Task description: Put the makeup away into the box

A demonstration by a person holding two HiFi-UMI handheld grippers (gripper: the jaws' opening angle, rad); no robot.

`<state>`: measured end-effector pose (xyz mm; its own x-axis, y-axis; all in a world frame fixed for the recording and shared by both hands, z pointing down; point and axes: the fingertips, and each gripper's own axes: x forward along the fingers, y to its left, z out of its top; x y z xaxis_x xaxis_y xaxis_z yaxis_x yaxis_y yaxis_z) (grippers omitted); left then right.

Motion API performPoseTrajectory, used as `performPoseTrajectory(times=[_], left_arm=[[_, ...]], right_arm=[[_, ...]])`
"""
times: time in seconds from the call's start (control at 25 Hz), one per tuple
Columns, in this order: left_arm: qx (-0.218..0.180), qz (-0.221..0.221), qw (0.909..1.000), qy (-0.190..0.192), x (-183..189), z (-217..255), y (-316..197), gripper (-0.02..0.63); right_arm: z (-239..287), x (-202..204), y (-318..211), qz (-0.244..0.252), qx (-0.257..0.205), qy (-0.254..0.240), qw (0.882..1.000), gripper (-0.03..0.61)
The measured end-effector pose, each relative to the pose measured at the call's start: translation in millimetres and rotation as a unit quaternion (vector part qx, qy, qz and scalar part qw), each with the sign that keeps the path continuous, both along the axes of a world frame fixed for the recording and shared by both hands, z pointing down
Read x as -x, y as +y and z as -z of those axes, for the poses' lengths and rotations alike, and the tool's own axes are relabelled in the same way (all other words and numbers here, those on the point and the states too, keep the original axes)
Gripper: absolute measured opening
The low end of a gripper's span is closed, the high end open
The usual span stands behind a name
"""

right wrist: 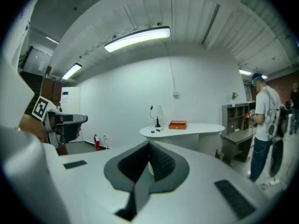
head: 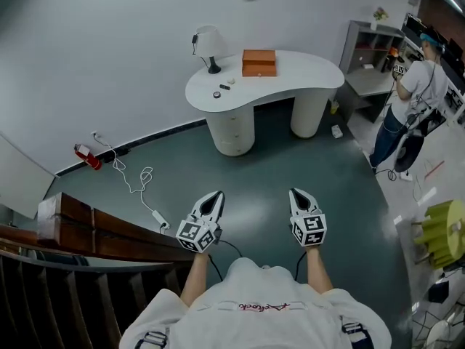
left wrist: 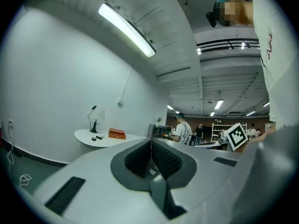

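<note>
Left gripper [head: 215, 195] and right gripper [head: 297, 193] are held side by side, both clenched, nothing gripped. Far off, the makeup [head: 224, 86] is seen on the white table [head: 309, 75], left of the orange box [head: 259, 62].

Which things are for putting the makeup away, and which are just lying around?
For the job: orange box, small makeup pieces, white table, left tongs and right tongs, both shut and empty.
Just lying about: lamp, red fire extinguisher, white floor cable.
</note>
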<state>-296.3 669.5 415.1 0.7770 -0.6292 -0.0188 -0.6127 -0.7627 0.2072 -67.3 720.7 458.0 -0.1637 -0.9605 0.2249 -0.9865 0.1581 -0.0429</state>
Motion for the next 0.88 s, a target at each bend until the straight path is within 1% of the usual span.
performPoseTrajectory(times=[0.32,0.68,0.88], left_arm=[[0.011,0.002,0.9999,-0.003,-32,-13,-4,0.012],[0.027,0.01,0.9995,-0.012,-48,-31,-3,0.012],[0.031,0.007,0.9994,-0.017,-52,-36,-11,0.012]], right_arm=[[-11,-28,-4,0.011,0.009,0.004,1.0,0.02],[-28,-34,-8,0.034,0.021,0.003,0.999,0.02],[-33,-35,-15,0.034,0.023,0.002,0.999,0.02]])
